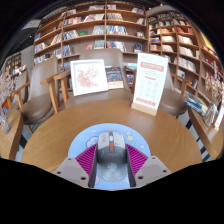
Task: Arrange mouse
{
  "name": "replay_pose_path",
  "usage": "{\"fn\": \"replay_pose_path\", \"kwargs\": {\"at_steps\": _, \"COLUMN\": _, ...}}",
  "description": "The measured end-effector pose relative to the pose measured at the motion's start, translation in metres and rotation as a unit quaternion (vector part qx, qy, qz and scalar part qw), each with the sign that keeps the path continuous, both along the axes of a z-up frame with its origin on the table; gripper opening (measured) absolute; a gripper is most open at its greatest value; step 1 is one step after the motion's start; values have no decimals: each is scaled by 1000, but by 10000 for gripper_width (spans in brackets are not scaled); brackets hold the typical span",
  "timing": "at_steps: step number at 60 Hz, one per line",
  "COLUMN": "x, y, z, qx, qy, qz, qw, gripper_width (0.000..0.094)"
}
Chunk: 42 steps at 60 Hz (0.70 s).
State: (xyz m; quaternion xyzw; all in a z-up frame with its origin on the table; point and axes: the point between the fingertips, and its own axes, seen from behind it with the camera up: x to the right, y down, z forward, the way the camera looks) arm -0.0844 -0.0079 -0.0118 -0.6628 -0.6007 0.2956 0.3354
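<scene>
A round wooden table (pixel 60 135) carries 2 upright display signs (pixel 89 76) at its far edge. Behind the table stand wooden chairs (pixel 42 90), and beyond them tall, well-lit bookshelves (pixel 95 25).

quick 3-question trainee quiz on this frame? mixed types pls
1. True or false: the tool has both fingers closed on the grey mouse.
2. What stands beyond the mouse on the round wooden table? A) two upright signs B) a laptop C) a kettle
3. Fill in: the wall behind the table is lined with ____.

Key
1. True: the pink pads press on both sides of the mouse.
2. A: a framed sign and a tall white placard.
3. Bookshelves.
</scene>
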Motion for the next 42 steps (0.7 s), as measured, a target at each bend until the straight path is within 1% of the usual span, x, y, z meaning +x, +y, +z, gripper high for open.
{"fn": "replay_pose_path", "kwargs": {"at_steps": 3, "x": -1, "y": 3, "z": 0, "qx": 9, "qy": 6, "qz": 0, "qw": 1000, "gripper_width": 477}}
{"fn": "replay_pose_path", "kwargs": {"at_steps": 8, "x": -2, "y": 2, "z": 0, "qx": 5, "qy": 4, "qz": 2, "qw": 1000, "gripper_width": 539}}
{"fn": "replay_pose_path", "kwargs": {"at_steps": 9, "x": -1, "y": 1, "z": 0, "qx": 7, "qy": 3, "qz": 3, "qw": 1000, "gripper_width": 586}}
{"fn": "replay_pose_path", "kwargs": {"at_steps": 10, "x": 0, "y": 2, "z": 0, "qx": 9, "qy": 2, "qz": 2, "qw": 1000, "gripper_width": 669}}
{"fn": "replay_pose_path", "kwargs": {"at_steps": 12, "x": 4, "y": 4, "z": 3, "qx": 16, "qy": 1, "qz": 1, "qw": 1000, "gripper_width": 866}}
{"fn": "replay_pose_path", "kwargs": {"at_steps": 15, "x": 10, "y": 6, "z": 15, "qx": 25, "qy": 10, "qz": -2, "qw": 1000, "gripper_width": 810}}
{"fn": "replay_pose_path", "kwargs": {"at_steps": 20, "x": 32, "y": 3, "z": 41, "qx": 27, "qy": 34, "qz": 3, "qw": 999, "gripper_width": 865}}
{"fn": "replay_pose_path", "kwargs": {"at_steps": 26, "x": 81, "y": -5, "z": 74, "qx": 22, "qy": 48, "qz": 20, "qw": 998, "gripper_width": 852}}
{"fn": "replay_pose_path", "kwargs": {"at_steps": 29, "x": 110, "y": -7, "z": 87, "qx": 18, "qy": 53, "qz": 23, "qw": 998, "gripper_width": 854}}
{"fn": "replay_pose_path", "kwargs": {"at_steps": 42, "x": 229, "y": -22, "z": 112, "qx": 6, "qy": 51, "qz": 38, "qw": 998, "gripper_width": 848}}
